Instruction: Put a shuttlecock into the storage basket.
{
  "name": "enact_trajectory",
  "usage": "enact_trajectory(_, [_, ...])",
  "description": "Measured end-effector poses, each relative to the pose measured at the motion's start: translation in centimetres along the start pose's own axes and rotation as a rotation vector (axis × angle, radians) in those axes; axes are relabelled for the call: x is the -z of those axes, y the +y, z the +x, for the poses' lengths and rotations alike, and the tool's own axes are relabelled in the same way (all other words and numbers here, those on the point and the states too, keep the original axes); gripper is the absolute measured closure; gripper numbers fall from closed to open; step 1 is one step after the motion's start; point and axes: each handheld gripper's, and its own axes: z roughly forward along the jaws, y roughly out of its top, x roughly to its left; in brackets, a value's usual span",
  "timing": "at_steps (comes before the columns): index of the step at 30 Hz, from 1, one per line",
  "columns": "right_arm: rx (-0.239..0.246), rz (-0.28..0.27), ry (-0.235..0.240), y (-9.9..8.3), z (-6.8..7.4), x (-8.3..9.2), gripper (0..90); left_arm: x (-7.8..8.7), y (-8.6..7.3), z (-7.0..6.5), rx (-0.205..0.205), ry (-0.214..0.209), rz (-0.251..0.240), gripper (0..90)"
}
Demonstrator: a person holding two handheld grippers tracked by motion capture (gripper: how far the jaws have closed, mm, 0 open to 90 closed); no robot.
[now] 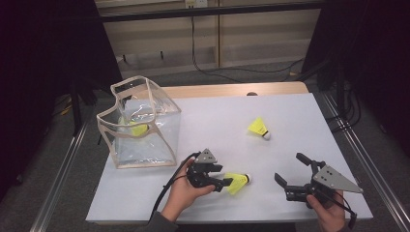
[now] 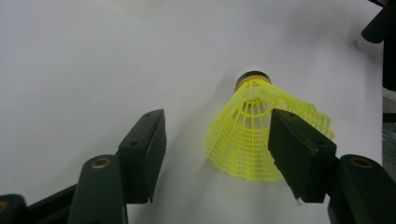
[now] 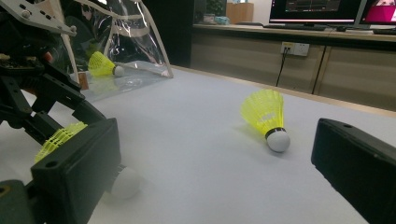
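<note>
The light shuttlecock (image 2: 254,135) could have rolled or skidded away if one jaw had pushed its skirt first. It lay near the counter's (image 1: 217,121) front edge, skirt between the left claw's (image 1: 220,177) parted jaws, one jaw at or nearly at the mesh, the other clear. The right claw (image 1: 290,171) stood wide apart, empty.

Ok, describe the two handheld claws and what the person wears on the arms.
Both the left claw and the right claw are black, with two blocky jaws and brass-coloured pivot pins. Each carries a grey three-cornered plate on top and trails a black cable. A grey sleeve shows on the left arm.
</note>
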Motion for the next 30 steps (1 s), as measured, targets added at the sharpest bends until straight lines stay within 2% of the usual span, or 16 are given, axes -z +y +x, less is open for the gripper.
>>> enact_trajectory(8, [0.001,0.0,-0.002,0.0,0.0,0.1,1.2,-0.9,-0.1,0.1,-0.013,-0.026,0.0,46.8])
enact_trajectory(10, [0.003,-0.002,-0.002,0.0,0.0,0.0,1.2,-1.2,-0.1,0.0,-0.005,-0.041,0.001,49.5])
enact_trajectory(22, [0.005,-0.004,-0.002,0.1,0.0,0.2,1.2,-2.1,0.0,-0.1,-0.017,-0.049,-0.013,57.6])
enact_trajectory(30, [0.003,-0.007,-0.002,0.1,0.0,0.2,1.2,-2.9,-0.1,-0.3,-0.021,-0.047,-0.004,61.8])
